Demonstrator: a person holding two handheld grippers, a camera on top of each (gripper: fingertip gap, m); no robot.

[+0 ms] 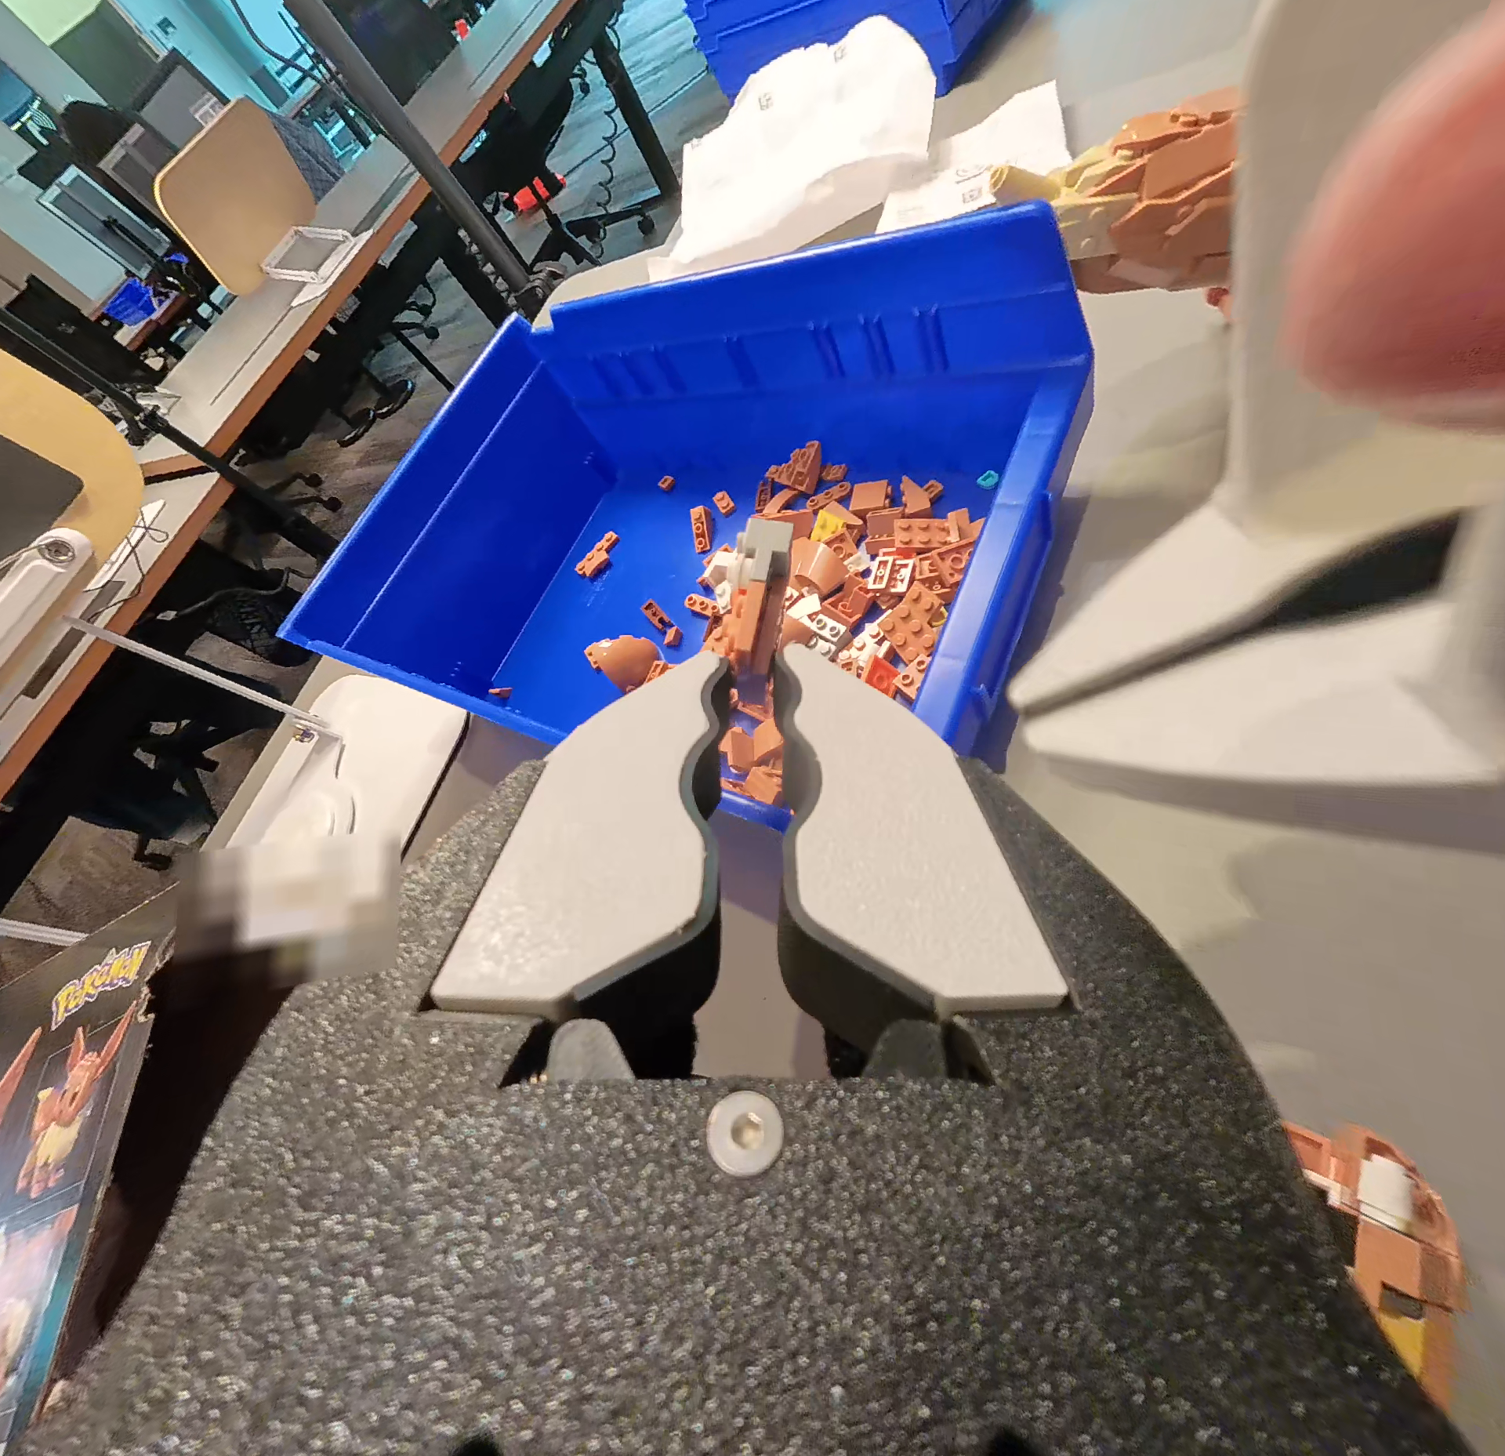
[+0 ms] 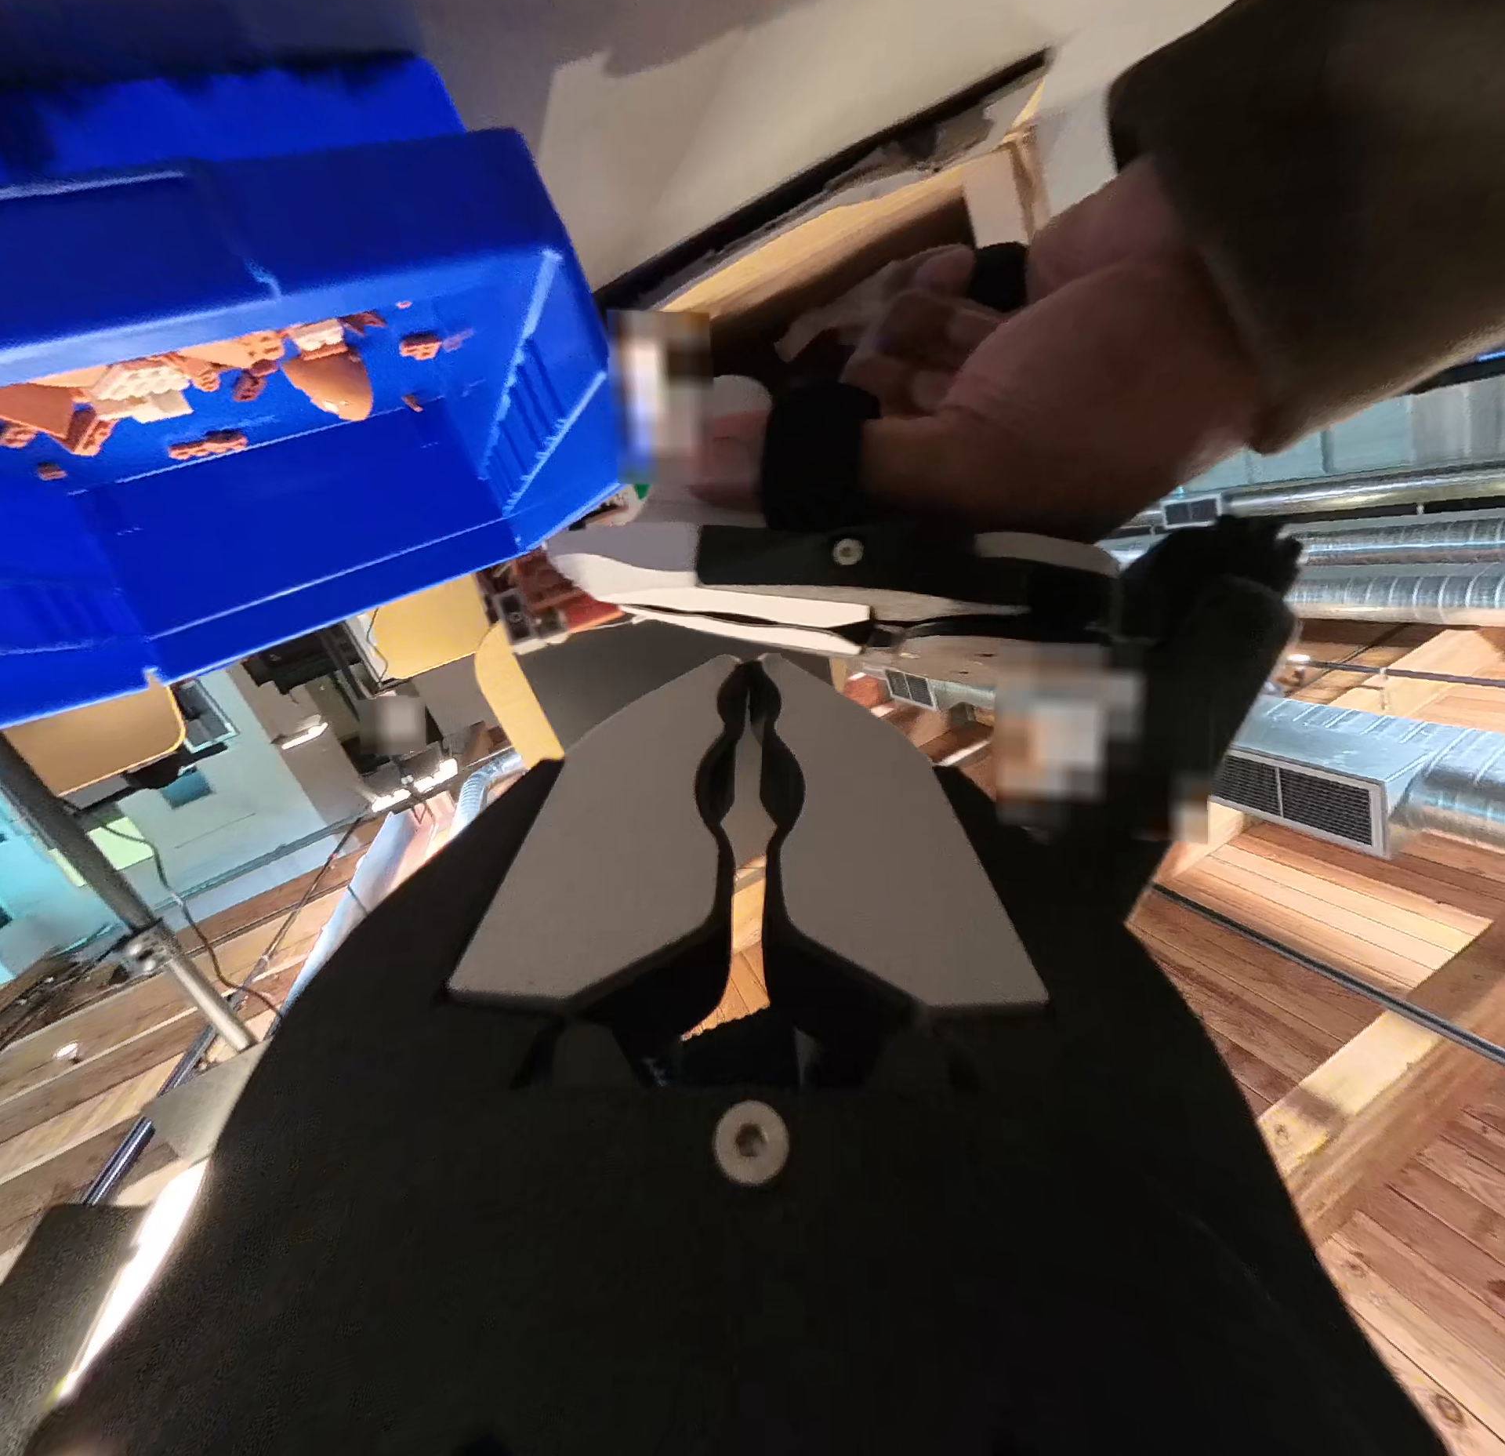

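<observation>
Left gripper clenched on brown brick assembly over blue bin near edge – we risk dropping it if grip slackens; right gripper pinched shut, empty

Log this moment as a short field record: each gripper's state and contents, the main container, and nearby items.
left gripper: shut on a small brown-and-grey brick assembly, above the bin
right gripper: shut, nothing between its fingers
container: open blue plastic bin holding a pile of loose brown bricks
nearby: white crumpled bags; partly built brown brick model; printed cardboard box
</observation>
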